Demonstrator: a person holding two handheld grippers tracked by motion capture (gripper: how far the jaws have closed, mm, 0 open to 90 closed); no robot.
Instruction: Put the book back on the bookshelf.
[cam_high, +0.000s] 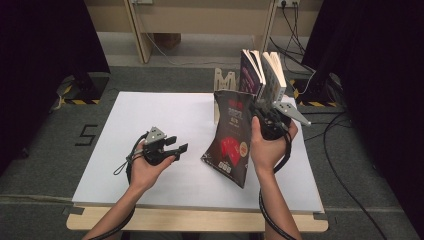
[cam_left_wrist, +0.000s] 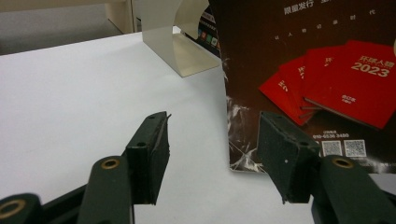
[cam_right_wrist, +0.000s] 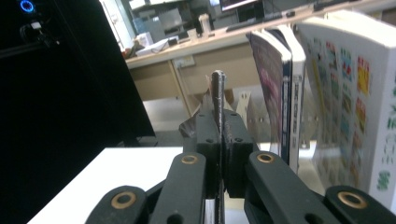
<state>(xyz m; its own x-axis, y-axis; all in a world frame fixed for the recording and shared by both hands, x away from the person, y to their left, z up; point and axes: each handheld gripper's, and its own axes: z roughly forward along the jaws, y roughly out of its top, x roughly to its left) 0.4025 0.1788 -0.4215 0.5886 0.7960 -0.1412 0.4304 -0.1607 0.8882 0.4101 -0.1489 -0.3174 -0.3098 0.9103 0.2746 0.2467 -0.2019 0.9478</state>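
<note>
Right gripper clamps 1 magazine | 2 books upright

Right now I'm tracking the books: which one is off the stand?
The dark magazine with red covers printed on it, clamped in the right gripper; the two thicker books stand upright behind.

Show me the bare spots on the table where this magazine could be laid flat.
The white table is bare left of the magazine, behind and ahead of the left gripper. Crowded: the far right, where standing books and a bookend sit.
</note>
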